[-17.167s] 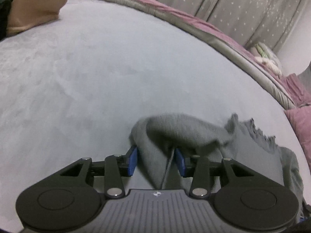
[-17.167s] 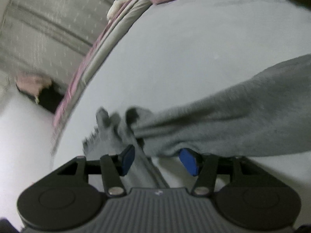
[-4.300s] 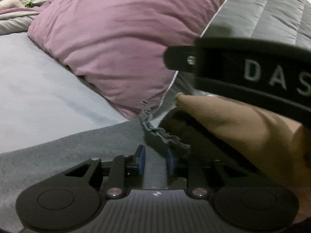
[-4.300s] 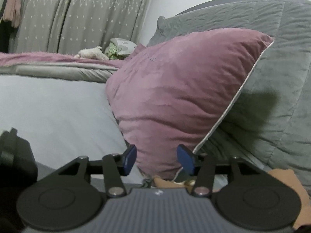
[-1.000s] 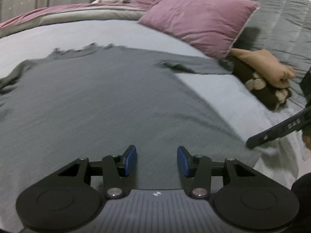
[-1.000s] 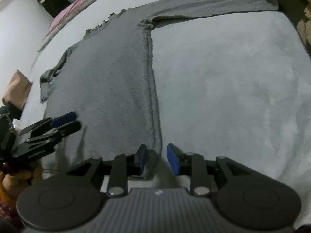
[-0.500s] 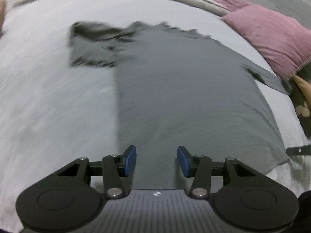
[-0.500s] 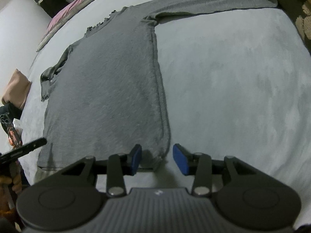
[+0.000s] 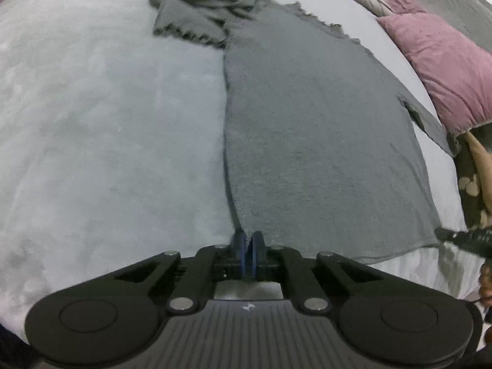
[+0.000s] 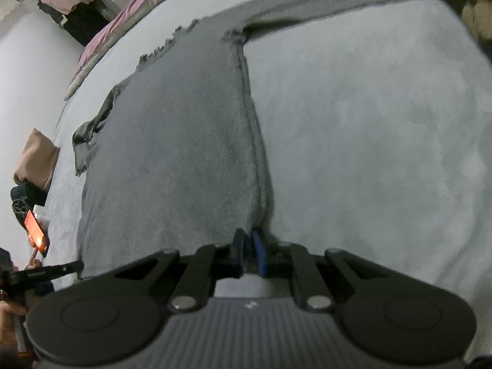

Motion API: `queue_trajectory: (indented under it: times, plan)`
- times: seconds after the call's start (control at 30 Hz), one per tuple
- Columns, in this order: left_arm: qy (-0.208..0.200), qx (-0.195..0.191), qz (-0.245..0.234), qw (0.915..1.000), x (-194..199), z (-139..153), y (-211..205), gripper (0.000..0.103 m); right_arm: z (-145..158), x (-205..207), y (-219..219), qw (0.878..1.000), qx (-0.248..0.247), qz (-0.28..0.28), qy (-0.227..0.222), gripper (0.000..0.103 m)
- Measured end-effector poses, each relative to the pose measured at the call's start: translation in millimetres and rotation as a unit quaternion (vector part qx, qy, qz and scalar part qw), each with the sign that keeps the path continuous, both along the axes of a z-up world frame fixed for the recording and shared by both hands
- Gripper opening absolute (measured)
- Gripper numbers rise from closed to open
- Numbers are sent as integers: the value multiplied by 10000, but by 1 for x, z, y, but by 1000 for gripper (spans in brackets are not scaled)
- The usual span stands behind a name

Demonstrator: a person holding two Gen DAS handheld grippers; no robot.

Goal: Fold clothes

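Note:
A grey long-sleeved top (image 9: pixel 319 117) lies spread flat on the pale bed cover (image 9: pixel 107 117). Its left sleeve is bunched near the far shoulder; the other sleeve stretches away toward the pillows. My left gripper (image 9: pixel 247 240) is shut on the hem's left corner. In the right wrist view the same grey top (image 10: pixel 178 141) runs away from me, and my right gripper (image 10: pixel 248 241) is shut on the hem's right corner beside the side seam. The other gripper's dark tip shows at each view's edge.
A pink pillow (image 9: pixel 446 52) and a folded dark and tan pile (image 9: pixel 475 181) lie at the right of the left wrist view. In the right wrist view, a tan folded garment (image 10: pixel 35 156) and a hand with a glowing red object (image 10: pixel 35 230) sit at the left edge.
Both grippers have closed on the hem corners: the left was wide open half a second ago and the right nearly open. The left view has settled low over the hem.

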State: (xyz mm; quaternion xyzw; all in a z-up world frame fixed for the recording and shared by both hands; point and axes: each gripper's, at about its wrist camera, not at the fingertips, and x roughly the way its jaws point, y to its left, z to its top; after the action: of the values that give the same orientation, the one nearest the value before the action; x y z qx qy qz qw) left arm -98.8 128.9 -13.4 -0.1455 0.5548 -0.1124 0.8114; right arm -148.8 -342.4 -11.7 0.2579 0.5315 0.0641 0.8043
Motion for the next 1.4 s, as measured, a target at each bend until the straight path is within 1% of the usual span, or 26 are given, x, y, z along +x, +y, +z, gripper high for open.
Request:
queue_trajectory:
  times: [0.07,0.1,0.23,0.33,0.37,0.4,0.43,0.47,0.53,0.63,0.73,0.93,1.17,1.27,1.4]
  plan:
    - [-72,111,-83,9999,-3,6,-1,3,6,-4,-3,10000,-61,7,-58,8]
    - [-36,160,-121,9998,-4,7,0,3,6,-4,-3,10000,-88,27,-24,8]
    - [173,475,-269,9984,0,-5,-4,5,0,0,-1,9994,-254,138,209,8]
    - [160,492,-287,9982,4,-6,-4,12,-3,6,7,9979,-504,286,299,11]
    - [105,460,-269,9985,4,-4,-3,13,0,8,9,9973,-606,309,267,17]
    - [33,421,-229,9988,5,-3,-1,14,3,9,10,9967,-708,331,234,22]
    - [-51,407,-168,9990,6,-1,0,19,5,10,12,9958,-815,355,198,32]
    - [-141,423,-104,9989,6,0,-1,28,8,13,15,9946,-958,389,131,40]
    - [-293,487,-32,9984,11,2,-2,38,14,18,22,9918,-1191,461,3,42]
    - [-484,581,56,9971,22,4,-4,43,19,32,31,9896,-1306,587,-137,46]
    - [-615,632,211,9959,40,3,-1,44,27,49,42,9878,-1360,696,-302,51]
    - [-943,841,705,9895,75,4,12,45,37,86,69,9842,-1364,970,-574,52]
    - [-1105,931,1274,9813,126,-2,17,45,35,132,111,9786,-1317,1425,-690,52]
    - [-1104,1010,1435,9783,146,-6,19,45,34,154,135,9743,-1273,1692,-765,52]
    - [-1156,1105,1739,9717,167,-12,28,45,33,184,167,9683,-1191,1995,-913,52]
